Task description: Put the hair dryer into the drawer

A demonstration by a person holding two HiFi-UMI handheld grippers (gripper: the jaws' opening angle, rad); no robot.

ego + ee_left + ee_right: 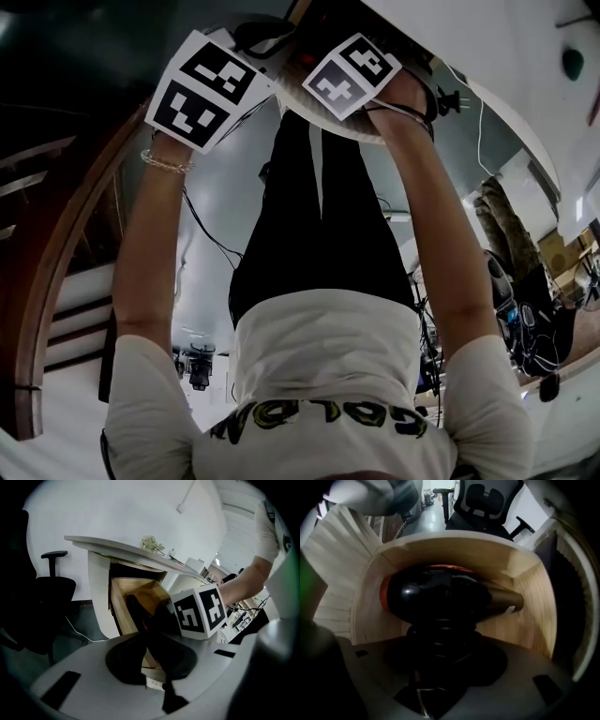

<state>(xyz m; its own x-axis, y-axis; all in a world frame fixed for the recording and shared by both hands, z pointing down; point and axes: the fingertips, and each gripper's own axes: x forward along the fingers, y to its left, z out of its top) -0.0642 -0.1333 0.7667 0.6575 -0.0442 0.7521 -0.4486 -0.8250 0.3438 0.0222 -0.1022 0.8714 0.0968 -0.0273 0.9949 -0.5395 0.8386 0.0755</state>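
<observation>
A black hair dryer (436,597) with an orange rear rim and a brownish nozzle lies crosswise low inside the open wooden drawer (525,573). Its ribbed handle rises straight into my right gripper (440,641), which points down into the drawer and grips it; the pads themselves are lost in shadow. From the left gripper view, the right gripper's marker cube (201,611) hangs over the drawer (145,590), with the dark dryer (136,609) below it. My left gripper (150,660) stays short of the drawer, its jaws only a dark shape. In the head view both marker cubes (202,89) (352,75) sit side by side.
The drawer hangs under a white desk top (117,548) with a white side panel (98,592). A black office chair (47,597) stands to the left, and a white cable (77,630) runs across the floor. Another chair (485,501) stands beyond the drawer.
</observation>
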